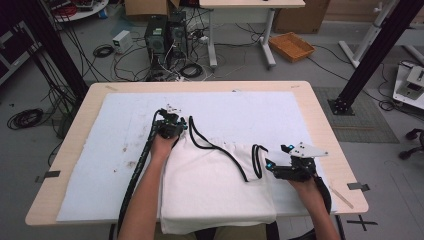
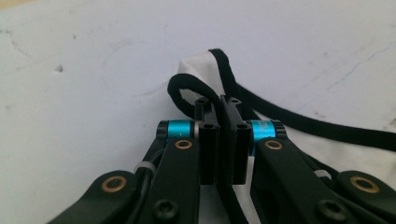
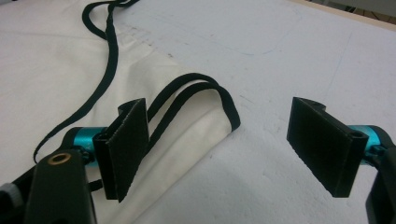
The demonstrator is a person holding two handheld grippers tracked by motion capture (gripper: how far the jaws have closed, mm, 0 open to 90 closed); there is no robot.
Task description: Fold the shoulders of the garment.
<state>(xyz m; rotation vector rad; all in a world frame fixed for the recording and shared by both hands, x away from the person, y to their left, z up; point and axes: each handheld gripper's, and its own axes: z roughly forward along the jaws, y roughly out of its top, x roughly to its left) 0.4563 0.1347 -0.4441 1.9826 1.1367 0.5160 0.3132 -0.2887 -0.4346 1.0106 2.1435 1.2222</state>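
bag (image 1: 215,185) corner in left gripper (image 2: 223,100)

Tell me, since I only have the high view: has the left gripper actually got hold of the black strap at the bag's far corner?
Observer: Yes. In the left gripper view the left gripper has its jaws shut on the black strap, right at the white bag corner.
Operator: And the right gripper?
Observer: In the right gripper view its jaws stand wide open, gripping nothing.
Operator: What lies ahead of them?
Observer: The bag's other corner, edged by a doubled strap loop, lies flat on the white table cover.
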